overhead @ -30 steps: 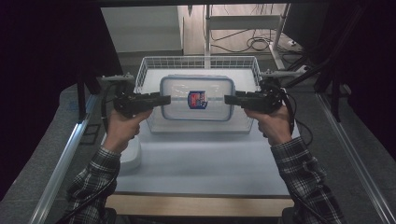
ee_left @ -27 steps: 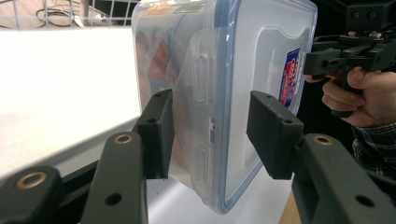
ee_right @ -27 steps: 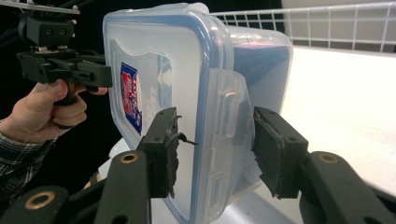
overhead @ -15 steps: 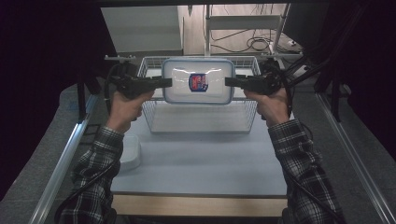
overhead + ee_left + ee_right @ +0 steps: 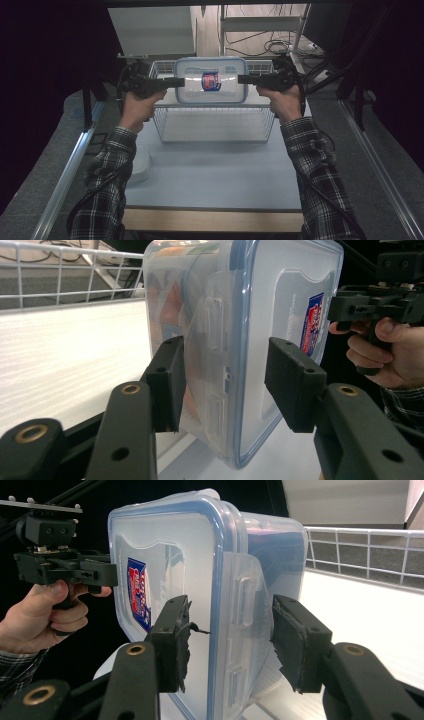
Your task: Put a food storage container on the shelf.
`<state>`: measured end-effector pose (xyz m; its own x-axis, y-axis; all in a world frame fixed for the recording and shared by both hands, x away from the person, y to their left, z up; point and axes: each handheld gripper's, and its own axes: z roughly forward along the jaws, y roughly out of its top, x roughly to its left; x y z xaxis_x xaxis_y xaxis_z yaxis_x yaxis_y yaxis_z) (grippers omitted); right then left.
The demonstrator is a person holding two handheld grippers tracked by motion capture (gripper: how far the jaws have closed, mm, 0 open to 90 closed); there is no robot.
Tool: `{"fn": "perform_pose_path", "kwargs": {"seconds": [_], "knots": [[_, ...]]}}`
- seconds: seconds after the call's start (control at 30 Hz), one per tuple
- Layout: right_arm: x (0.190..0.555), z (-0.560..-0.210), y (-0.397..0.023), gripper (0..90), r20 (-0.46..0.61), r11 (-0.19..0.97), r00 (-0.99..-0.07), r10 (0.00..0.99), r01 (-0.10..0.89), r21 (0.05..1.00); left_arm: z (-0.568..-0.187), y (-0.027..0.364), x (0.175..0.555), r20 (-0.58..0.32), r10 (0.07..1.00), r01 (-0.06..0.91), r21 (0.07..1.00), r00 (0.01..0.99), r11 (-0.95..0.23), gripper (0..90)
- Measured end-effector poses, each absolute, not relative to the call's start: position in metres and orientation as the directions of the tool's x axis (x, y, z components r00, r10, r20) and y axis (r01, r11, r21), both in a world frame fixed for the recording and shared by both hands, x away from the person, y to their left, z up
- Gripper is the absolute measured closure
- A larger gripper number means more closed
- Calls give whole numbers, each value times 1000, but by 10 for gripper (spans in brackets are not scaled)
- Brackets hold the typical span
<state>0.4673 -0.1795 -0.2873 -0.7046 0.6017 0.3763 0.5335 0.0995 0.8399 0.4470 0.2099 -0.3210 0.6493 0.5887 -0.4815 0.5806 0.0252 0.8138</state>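
Observation:
A clear plastic container (image 5: pixel 225 92) with a blue-sealed lid and a red-and-blue label hangs in the air above a white wire basket (image 5: pixel 165 131), tilted so its lid faces the person. My left gripper (image 5: pixel 181 82) is shut on its left end and my right gripper (image 5: pixel 242 79) on its right end. In the left gripper view the pads (image 5: pixel 167 380) press the container (image 5: pixel 235 315) at its side latch. The right gripper view shows both pads (image 5: pixel 172 645) clamped on the lid edge and body of the container (image 5: pixel 200 555). Something orange shows faintly inside.
The wire basket stands on the white table (image 5: pixel 215 170), below and slightly in front of the container. A white rounded object (image 5: pixel 140 167) lies at the table's left edge. Metal rails (image 5: pixel 65 180) flank the table, and shelving with cables (image 5: pixel 280 47) stands behind.
Both grippers have carried the container up out of the wire basket and farther from the person. The grip on both ends looks the same.

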Motion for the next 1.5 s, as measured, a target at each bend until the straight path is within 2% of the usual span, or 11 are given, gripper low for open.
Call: {"fn": "perform_pose_path", "kwargs": {"seconds": [0.4, 0.6, 0.9, 0.97, 1.0, 1.2, 1.5], "knots": [[477, -296, -181, 483, 375, 110, -690, 619, 549, 828, -321, 203, 452, -464, 613, 584, 812, 639, 6, 500], [480, -298, -180, 467, 369, 98, -684, 629, 540, 836, -322, 197, 453, -446, 634, 570, 821, 631, 10, 411], [481, -300, -177, 447, 332, 113, -665, 669, 533, 839, -325, 191, 456, -429, 661, 568, 823, 615, 6, 393], [480, -301, -175, 464, 303, 140, -667, 680, 524, 840, -326, 190, 457, -439, 661, 582, 813, 609, 4, 361], [479, -304, -171, 433, 281, 163, -661, 696, 526, 835, -328, 190, 459, -446, 659, 588, 809, 605, 7, 320], [482, -309, -173, 459, 321, 140, -659, 680, 547, 826, -330, 189, 464, -459, 666, 597, 802, 588, 25, 293], [482, -311, -175, 484, 343, 115, -658, 670, 549, 828, -325, 178, 470, -397, 717, 586, 810, 573, -20, 198]]}}
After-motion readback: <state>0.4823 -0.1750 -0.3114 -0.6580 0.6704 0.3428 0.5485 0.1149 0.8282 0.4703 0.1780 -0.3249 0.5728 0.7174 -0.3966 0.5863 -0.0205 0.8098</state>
